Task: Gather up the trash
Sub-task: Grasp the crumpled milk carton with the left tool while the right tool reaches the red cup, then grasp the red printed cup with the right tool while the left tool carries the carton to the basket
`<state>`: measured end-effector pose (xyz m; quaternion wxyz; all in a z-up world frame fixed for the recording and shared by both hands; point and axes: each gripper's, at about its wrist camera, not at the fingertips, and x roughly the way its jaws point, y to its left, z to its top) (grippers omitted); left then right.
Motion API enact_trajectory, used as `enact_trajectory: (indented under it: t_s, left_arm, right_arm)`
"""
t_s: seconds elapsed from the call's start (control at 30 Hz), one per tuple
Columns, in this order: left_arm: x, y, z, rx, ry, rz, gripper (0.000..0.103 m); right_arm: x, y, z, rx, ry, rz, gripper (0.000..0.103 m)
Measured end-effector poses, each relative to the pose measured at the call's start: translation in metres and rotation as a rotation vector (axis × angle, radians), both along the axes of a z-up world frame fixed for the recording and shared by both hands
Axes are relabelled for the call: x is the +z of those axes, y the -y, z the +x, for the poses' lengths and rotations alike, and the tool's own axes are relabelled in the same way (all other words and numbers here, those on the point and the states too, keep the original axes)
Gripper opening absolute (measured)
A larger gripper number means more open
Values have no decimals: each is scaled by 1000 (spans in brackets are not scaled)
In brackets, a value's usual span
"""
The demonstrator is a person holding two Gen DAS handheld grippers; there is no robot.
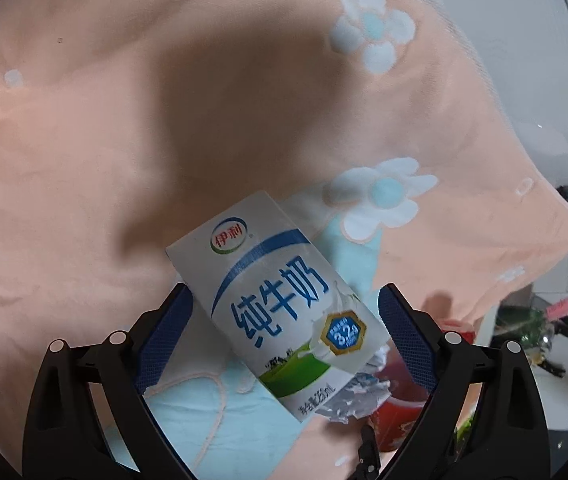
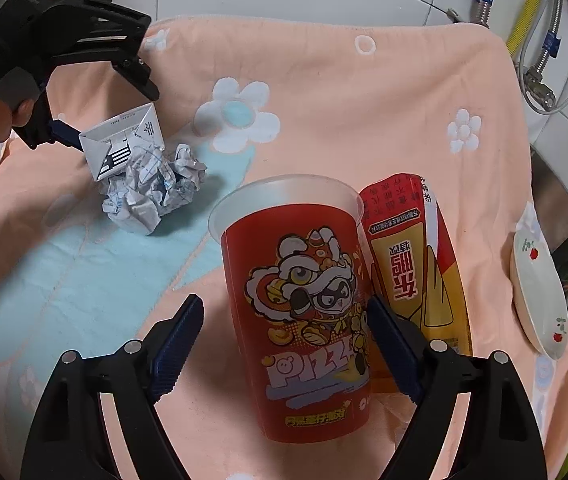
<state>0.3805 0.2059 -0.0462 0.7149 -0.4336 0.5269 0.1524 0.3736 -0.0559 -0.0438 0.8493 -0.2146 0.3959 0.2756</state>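
A soft peach towel (image 2: 323, 128) with white flower appliqués covers the surface. On it, the tapered red plastic cup (image 2: 295, 304) stands between the right gripper's (image 2: 284, 344) spread fingers, a foil snack packet (image 2: 415, 264) touching its right side. The rectangular milk carton (image 1: 280, 300) lies between the left gripper's (image 1: 284, 320) wide-apart fingers, beside crumpled paper (image 2: 152, 188).

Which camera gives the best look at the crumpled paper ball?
The right wrist view: the crumpled paper ball lies whole and unobstructed on the blanket, beside the milk carton. The left wrist view shows only a sliver, mostly hidden behind that carton.
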Motion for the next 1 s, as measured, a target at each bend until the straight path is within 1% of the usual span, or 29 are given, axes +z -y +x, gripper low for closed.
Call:
enact_trajectory:
  t_s: [0.13, 0.23, 0.37, 0.47, 0.5, 0.57, 0.67, 0.73, 0.83, 0.93, 1.0]
  left_arm:
    - [-8, 4, 5, 11, -32, -32, 93]
    - [-17, 9, 11, 12, -61, -38, 93]
    - [-25, 2, 6, 29, -51, -55, 93]
    - [-27, 2, 0, 14, -8, -61, 93]
    - [-27, 2, -3, 5, 12, -59, 92]
    - [-26, 2, -9, -15, 46, -52, 91]
    - [-22, 5, -16, -65, 105, -41, 86]
    - [-18, 7, -24, -101, 146, -36, 80]
    - [-15, 10, -35, -157, 209, -44, 75]
    - [-7, 13, -48, -204, 264, -19, 75]
    - [1, 14, -56, -231, 305, -26, 74]
  right_arm:
    - [-4, 0, 2, 1, 2, -13, 81]
    - [-4, 0, 4, -1, 0, -2, 81]
    - [-4, -4, 5, -9, 11, -6, 80]
    - [-7, -9, 6, -17, 19, -22, 75]
    - [-7, -10, 6, -22, 26, -28, 71]
    - [-7, -10, 4, -29, 31, -26, 71]
    - [-3, -8, -1, -35, 39, -11, 71]
    - [1, -5, -7, -35, 44, 5, 70]
    - [10, -3, -23, -36, 56, 26, 70]
    - [18, 2, -41, -47, 61, 56, 70]
    - [24, 6, -55, -54, 65, 78, 70]
